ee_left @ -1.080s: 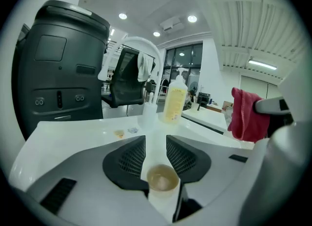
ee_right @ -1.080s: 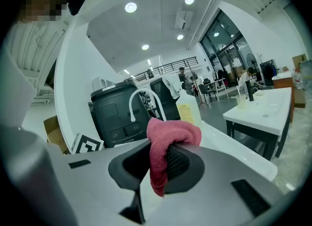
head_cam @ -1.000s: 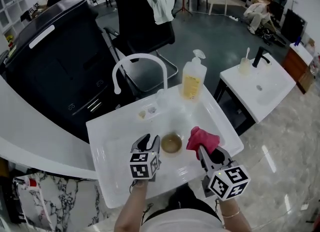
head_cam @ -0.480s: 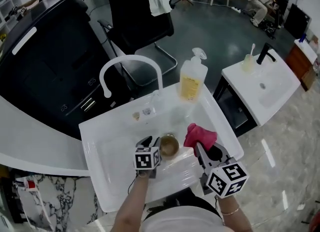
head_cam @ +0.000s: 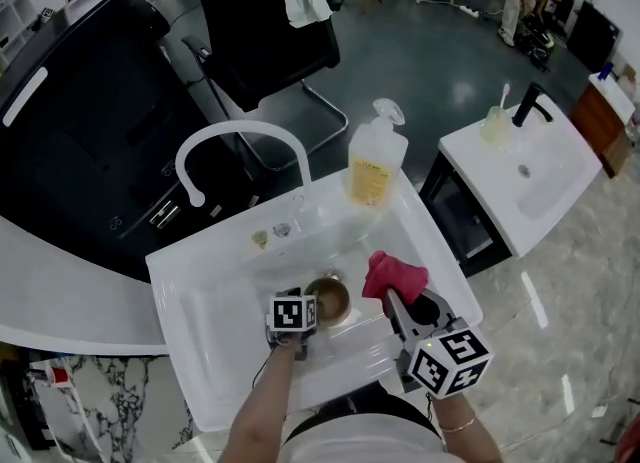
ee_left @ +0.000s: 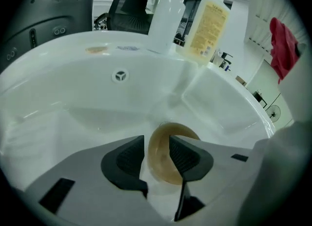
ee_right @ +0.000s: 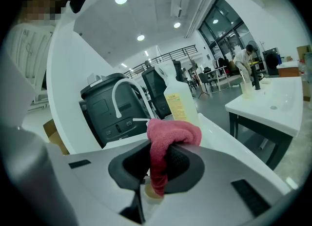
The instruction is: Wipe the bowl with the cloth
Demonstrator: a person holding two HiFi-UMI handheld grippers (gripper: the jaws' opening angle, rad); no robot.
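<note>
A small amber bowl (head_cam: 328, 298) sits in the white sink (head_cam: 200, 351). My left gripper (head_cam: 308, 303) is at the bowl's near left edge, low in the basin. In the left gripper view its jaws (ee_left: 157, 147) are opening, with the bowl (ee_left: 161, 160) between them. A thin gap shows by the left pad. My right gripper (head_cam: 400, 301) hovers just right of the bowl and is shut on a red cloth (head_cam: 393, 276). The cloth (ee_right: 170, 132) bunches above the jaws, and a strip of it hangs down between the pads.
A white arched faucet (head_cam: 235, 136) and a yellow soap bottle (head_cam: 372, 166) stand at the sink's far rim. The drain (ee_left: 120, 76) lies beyond the bowl. A second white basin (head_cam: 530, 171) is to the right and a black chair (head_cam: 270, 31) stands behind.
My left gripper has moved in against the bowl and its jaws have spread. The right gripper keeps the cloth in about the same place. The head view has shifted slightly.
</note>
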